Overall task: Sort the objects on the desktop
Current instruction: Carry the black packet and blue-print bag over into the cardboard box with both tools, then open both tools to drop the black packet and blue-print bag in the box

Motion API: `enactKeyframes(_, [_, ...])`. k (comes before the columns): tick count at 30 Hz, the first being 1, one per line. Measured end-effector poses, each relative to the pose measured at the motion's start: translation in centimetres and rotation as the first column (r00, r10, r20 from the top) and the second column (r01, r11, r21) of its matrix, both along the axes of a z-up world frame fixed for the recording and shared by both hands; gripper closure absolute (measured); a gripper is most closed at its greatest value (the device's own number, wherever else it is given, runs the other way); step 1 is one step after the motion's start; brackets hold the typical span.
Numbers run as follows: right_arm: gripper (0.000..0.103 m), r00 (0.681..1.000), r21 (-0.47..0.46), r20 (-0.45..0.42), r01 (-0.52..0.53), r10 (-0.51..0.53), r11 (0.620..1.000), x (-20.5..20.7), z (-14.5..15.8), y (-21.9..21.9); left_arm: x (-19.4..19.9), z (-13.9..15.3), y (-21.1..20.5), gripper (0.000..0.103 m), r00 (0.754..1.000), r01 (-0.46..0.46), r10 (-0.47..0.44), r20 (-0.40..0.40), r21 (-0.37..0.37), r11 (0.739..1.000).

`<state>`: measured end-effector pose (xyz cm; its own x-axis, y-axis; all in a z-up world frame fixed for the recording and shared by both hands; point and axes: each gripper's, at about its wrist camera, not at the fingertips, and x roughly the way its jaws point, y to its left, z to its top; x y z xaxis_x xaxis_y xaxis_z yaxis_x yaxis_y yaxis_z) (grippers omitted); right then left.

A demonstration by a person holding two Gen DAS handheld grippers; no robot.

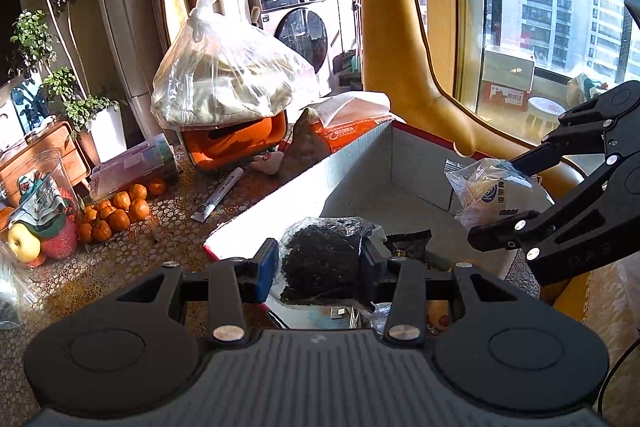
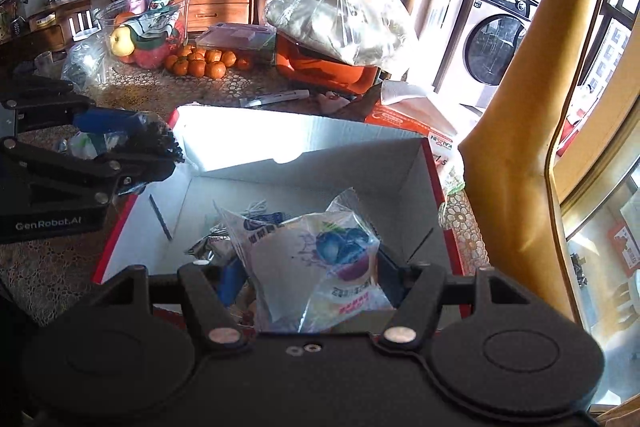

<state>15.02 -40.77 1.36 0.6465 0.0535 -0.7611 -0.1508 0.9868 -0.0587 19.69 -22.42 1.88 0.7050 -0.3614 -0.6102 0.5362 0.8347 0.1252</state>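
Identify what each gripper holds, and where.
Left gripper: bag of dark dried leaves, pinched across its middle. Right gripper: clear snack packet, gripped at its sides.

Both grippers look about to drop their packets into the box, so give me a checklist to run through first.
1. Left gripper shut on the dark tea bag: ok.
2. Right gripper shut on the snack packet: ok.
3. Snack packet over the cardboard box: ok.
4. Tea bag inside the box rim: cannot tell.
5. Grippers apart from each other: ok.
6. Free floor space in the box: ok.
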Motion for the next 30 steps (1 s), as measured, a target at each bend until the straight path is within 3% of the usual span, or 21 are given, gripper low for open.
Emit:
enactKeyframes(16, [0.036, 0.997, -0.003, -0.073, 0.011, -0.011, 1.000, 4.9, -3.9, -2.4, 4.7, -3.5, -3.7, 0.061, 0.993, 0.028, -0.017, -0.114, 0.097, 0.995])
enactKeyframes(30, [0.036, 0.989, -0.012, -0.145, 0.007, -0.009, 1.000, 6.2, -7.4, -3.0, 7.9, -6.1, -6.6, 0.061, 0.977, 0.069, -0.035, -0.209, 0.160, 0.985])
